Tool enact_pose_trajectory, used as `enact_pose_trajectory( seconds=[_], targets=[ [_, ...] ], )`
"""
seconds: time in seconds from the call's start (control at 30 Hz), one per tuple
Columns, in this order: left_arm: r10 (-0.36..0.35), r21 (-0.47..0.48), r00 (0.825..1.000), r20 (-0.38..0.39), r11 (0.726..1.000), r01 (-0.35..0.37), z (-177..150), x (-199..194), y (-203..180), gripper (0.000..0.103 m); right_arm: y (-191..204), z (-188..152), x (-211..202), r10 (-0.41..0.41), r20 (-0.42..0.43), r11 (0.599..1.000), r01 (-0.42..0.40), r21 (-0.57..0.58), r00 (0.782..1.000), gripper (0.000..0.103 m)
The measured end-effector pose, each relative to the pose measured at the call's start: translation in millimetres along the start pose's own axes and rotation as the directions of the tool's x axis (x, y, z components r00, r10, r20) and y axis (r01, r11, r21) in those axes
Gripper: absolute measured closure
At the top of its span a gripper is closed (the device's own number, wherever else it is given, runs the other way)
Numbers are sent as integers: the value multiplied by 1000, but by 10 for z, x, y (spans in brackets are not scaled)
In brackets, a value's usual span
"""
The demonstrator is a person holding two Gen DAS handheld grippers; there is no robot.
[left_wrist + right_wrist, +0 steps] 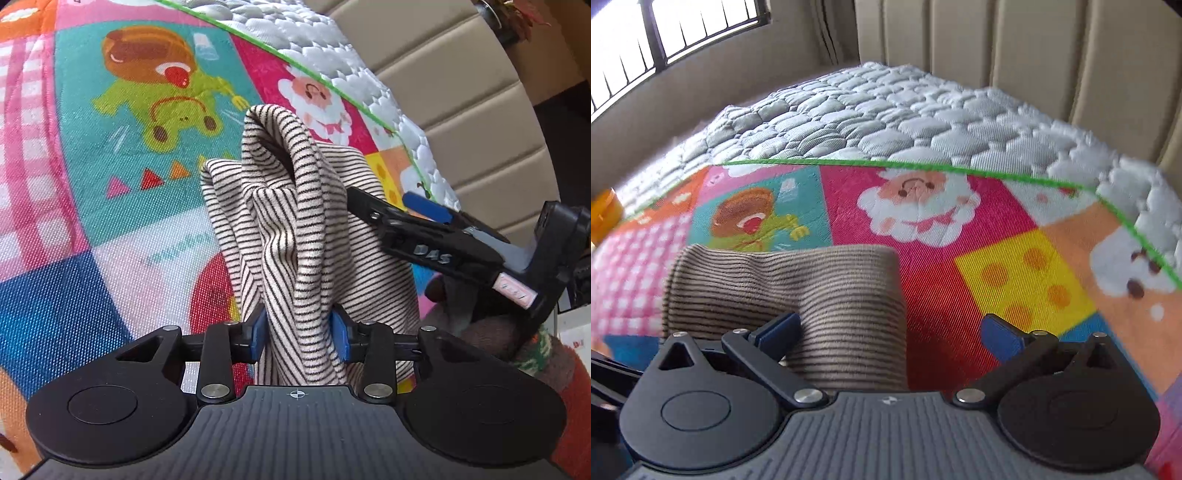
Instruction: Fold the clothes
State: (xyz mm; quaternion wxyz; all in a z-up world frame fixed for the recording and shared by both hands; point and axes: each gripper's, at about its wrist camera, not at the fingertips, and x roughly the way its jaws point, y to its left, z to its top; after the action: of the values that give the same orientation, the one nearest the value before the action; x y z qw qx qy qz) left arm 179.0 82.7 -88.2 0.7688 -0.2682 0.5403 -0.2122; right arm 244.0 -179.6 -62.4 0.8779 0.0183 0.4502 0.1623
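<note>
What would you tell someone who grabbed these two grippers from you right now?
Left gripper: shut on the striped garment, which is bunched and lifted above the blanket.
Right gripper: open, holding nothing; its left finger lies against the garment, whose fold spreads across the blanket in front of it.
Place: colourful blanket over a quilted mattress.
Done: the garment looks partly folded, but how far cannot be told.
Left: probably lay it down flat, square up the fold and let go.
</note>
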Motion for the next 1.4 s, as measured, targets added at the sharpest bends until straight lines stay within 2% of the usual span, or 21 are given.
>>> enact_pose_trajectory(
  seconds=[0.07,0.17,0.2,0.27,0.37,0.43,0.53,0.6,0.73,0.77,0.8,0.87,0.93,0.97,1.03,1.13,1.3,1.4],
  targets=[
    [0,1,1000,1,1000,0,-2,-1,1,61,-145,-74,-155,79,-22,993,-77,90,997,0],
    [-2,-4,1000,1,1000,2,6,-5,15,61,-117,-332,-397,58,-29,998,-58,12,998,0],
    [-3,-6,1000,2,1000,3,4,-10,16,61,-37,-444,-383,5,-43,997,-8,-73,999,0],
    [-6,-10,1000,3,1000,6,3,-20,19,61,128,-671,-350,-107,-59,965,89,-245,992,0],
    [-18,-9,999,35,1000,19,0,-90,-6,61,299,-834,-311,-170,11,931,164,-326,985,0],
    [-11,3,994,109,1000,11,26,-216,-60,59,357,-836,-304,-186,23,923,183,-340,982,0],
    [9,7,976,219,1000,-10,90,-379,-140,51,261,-821,-303,-159,-2,948,152,-281,987,0],
    [39,-12,969,243,999,-37,175,-347,-183,51,162,-798,-289,-131,-37,974,122,-193,991,0],
    [193,23,951,240,979,-205,210,-175,-216,40,-67,-709,-269,-18,-124,1000,21,21,992,0],
    [198,25,952,235,978,-209,205,-168,-187,37,-98,-688,-303,22,-114,999,-16,52,993,0],
    [202,26,952,229,977,-214,201,-162,-158,33,-108,-668,-373,54,-70,996,-49,71,996,0],
    [211,30,953,217,975,-222,191,-149,-100,33,-118,-624,-506,110,25,989,-112,97,994,0],
    [219,34,954,205,972,-231,182,-136,-42,32,-128,-577,-554,152,80,980,-161,120,985,0],
    [223,37,954,200,971,-235,177,-129,-13,32,-139,-570,-531,168,74,975,-176,136,983,0],
    [221,41,956,194,972,-233,177,-114,-1,32,-140,-612,-428,183,18,971,-183,152,983,0],
    [205,33,961,184,976,-215,196,-89,20,32,-94,-746,-212,184,-125,976,-166,143,975,2],
    [196,49,962,191,977,-208,240,-61,8,34,197,-767,-474,247,-93,969,-249,-6,965,4],
    [192,52,961,199,977,-206,271,-49,13,33,276,-803,-512,222,-110,972,-229,-57,969,4]
  ],
)
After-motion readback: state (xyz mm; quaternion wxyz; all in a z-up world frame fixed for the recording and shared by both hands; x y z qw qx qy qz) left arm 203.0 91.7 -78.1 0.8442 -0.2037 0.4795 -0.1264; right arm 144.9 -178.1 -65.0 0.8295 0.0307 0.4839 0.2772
